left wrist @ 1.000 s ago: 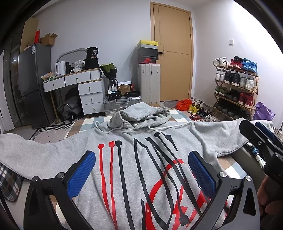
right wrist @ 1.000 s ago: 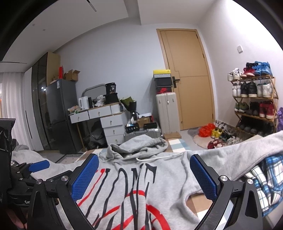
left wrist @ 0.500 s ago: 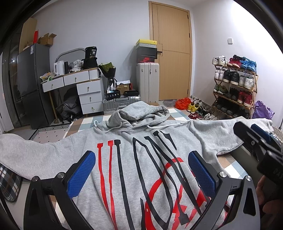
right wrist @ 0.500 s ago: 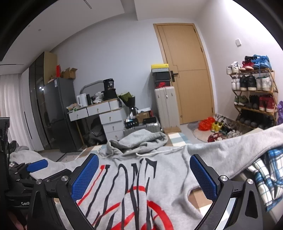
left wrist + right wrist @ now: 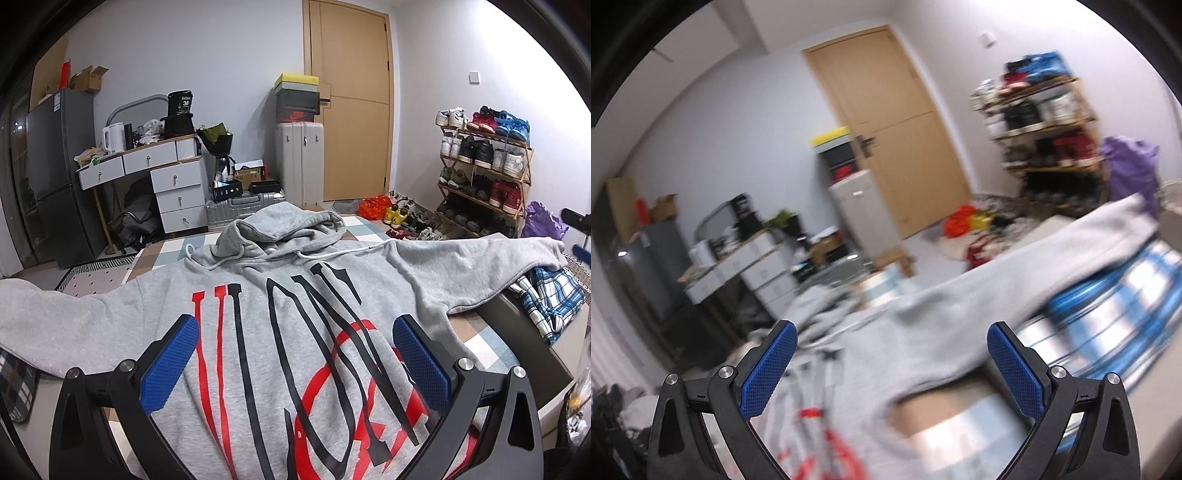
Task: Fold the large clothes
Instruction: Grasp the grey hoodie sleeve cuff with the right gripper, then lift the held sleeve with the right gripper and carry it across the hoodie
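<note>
Since a moment ago the right gripper [image 5: 892,363] has swung off to the right: its view, which then faced the hoodie's chest print squarely, is now smeared with motion and looks along the right sleeve [image 5: 1027,258] toward the blue plaid cloth [image 5: 1115,314] that the sleeve end lies over. I take this as the opening of the fold, a reach for that sleeve to bring it in over the body. The left gripper [image 5: 295,363] has barely shifted and hangs above the grey hoodie [image 5: 295,295], which lies face up and spread flat ahead of and beneath it, hood at the far end, sleeves out to either side. Both grippers stand wide apart at the jaws, holding and touching nothing.
</note>
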